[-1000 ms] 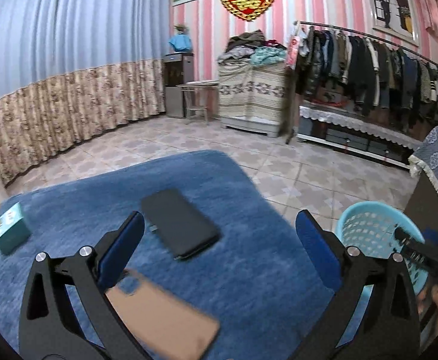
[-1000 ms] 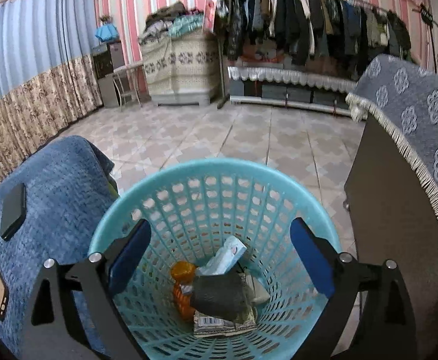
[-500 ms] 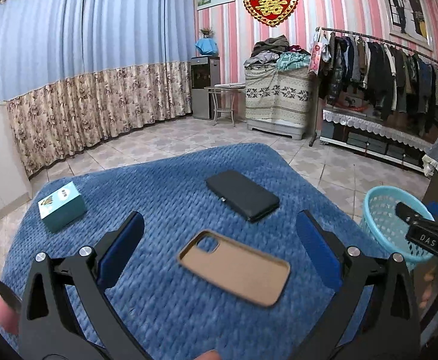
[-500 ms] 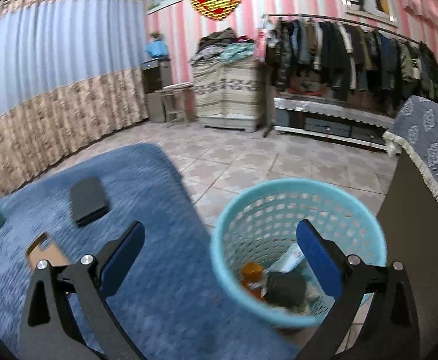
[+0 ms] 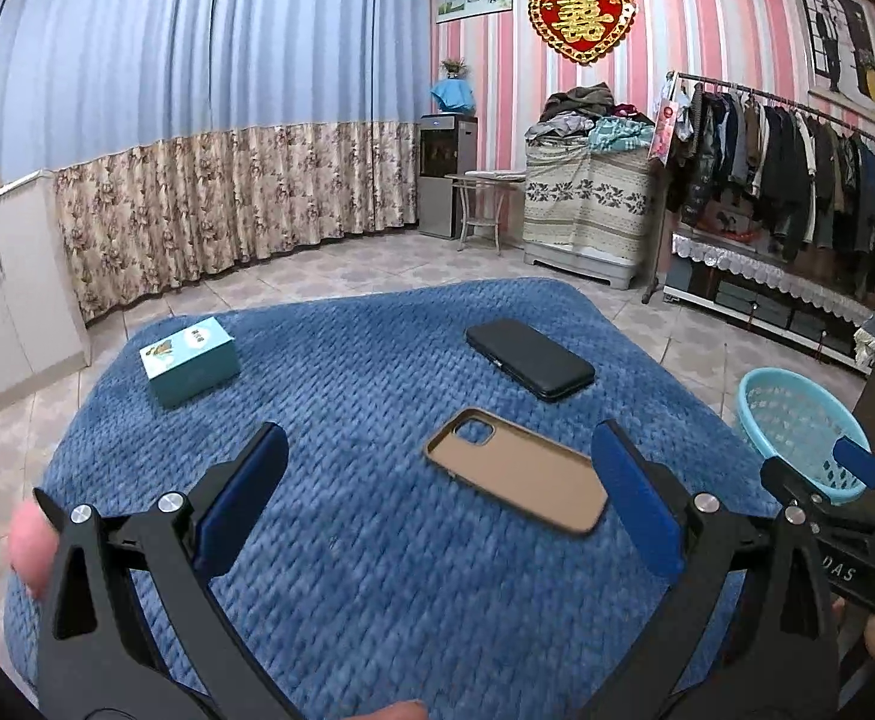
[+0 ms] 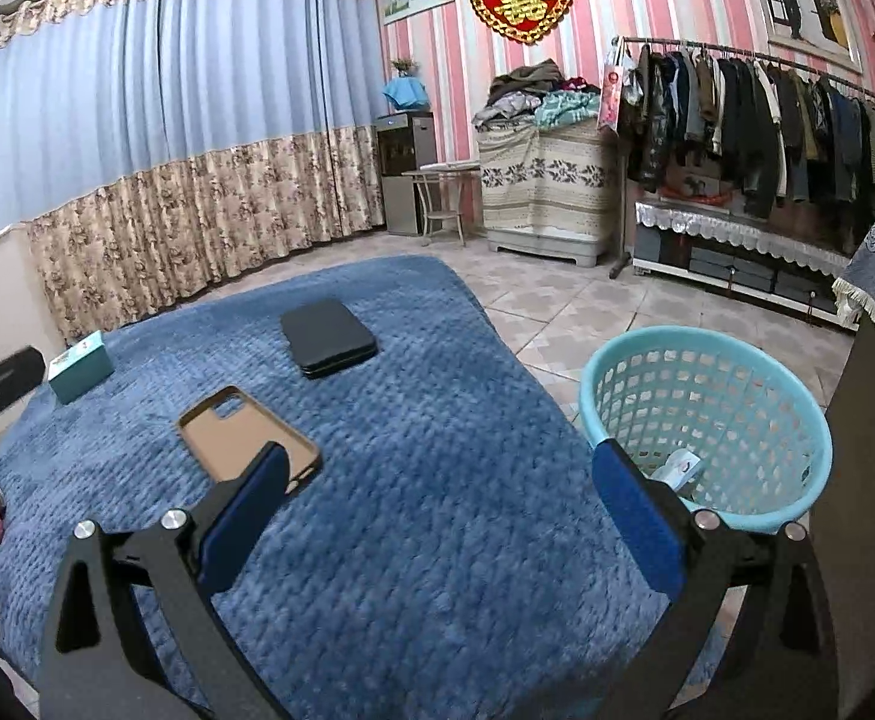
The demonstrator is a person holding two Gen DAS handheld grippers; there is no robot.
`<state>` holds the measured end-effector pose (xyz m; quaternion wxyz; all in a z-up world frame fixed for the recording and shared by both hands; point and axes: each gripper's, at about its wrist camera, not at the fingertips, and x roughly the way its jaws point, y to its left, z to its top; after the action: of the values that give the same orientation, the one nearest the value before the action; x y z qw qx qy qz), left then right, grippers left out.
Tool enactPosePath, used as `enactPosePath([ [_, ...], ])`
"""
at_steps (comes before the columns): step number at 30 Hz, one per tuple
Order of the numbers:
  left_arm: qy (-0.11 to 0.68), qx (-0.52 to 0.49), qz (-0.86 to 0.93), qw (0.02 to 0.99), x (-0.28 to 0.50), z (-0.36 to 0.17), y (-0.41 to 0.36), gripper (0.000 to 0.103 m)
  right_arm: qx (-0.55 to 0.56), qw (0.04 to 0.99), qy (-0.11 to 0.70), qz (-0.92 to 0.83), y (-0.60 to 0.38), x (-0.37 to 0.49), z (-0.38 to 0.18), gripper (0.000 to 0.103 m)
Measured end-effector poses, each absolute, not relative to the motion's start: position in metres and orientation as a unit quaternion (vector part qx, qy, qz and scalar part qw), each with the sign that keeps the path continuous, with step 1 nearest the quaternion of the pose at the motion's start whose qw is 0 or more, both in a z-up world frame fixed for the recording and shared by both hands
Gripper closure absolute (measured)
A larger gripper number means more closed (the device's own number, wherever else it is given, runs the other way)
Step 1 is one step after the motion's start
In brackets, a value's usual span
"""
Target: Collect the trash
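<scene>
Pink-striped walls, blue curtains and a rack of clothes ring a bench under a blue quilted cover point(image 5: 377, 420). From the left wrist, the left hand-held gripper point(image 5: 437, 498) hangs released above the cover, nothing between its blue pads. A teal box point(image 5: 190, 364) lies far left, a black phone point(image 5: 530, 358) far right, a tan phone case point(image 5: 518, 486) nearer. From the right wrist, the right hand-held gripper point(image 6: 437, 507) is likewise spread and empty over the cover's edge. Beside the bench stands a teal basket point(image 6: 707, 420) with a scrap of trash point(image 6: 680, 471) inside.
</scene>
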<state>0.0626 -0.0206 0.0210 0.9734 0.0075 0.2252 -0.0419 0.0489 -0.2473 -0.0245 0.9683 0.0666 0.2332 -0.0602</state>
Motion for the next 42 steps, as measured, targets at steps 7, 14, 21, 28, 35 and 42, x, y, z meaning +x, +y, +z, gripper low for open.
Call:
enactPosePath([
  [7,0.226,0.0,-0.043,0.973,0.044,0.011,-0.006,0.005,0.054,0.973,0.217,-0.054,-0.229,0.038,-0.021,0.004],
  [14,0.22,0.012,-0.033,0.975,0.035,0.005,-0.001,0.005,0.029,0.978,0.203,-0.043,-0.212,0.029,-0.022,0.004],
  [21,0.222,0.014,-0.032,0.974,0.026,-0.006,-0.002,0.005,0.02,0.979,0.199,-0.027,-0.204,0.015,-0.023,0.004],
  [28,0.207,0.037,-0.034,0.977,0.014,-0.006,-0.011,0.005,0.001,0.98,0.197,-0.025,-0.196,0.007,-0.025,0.004],
  [35,0.204,0.032,-0.024,0.978,0.012,-0.007,-0.006,0.005,0.006,0.981,0.189,-0.029,-0.199,0.003,-0.024,0.004],
  [42,0.2,0.026,-0.027,0.979,0.007,-0.005,-0.006,0.005,0.007,0.982,0.189,-0.023,-0.201,0.002,-0.022,0.004],
])
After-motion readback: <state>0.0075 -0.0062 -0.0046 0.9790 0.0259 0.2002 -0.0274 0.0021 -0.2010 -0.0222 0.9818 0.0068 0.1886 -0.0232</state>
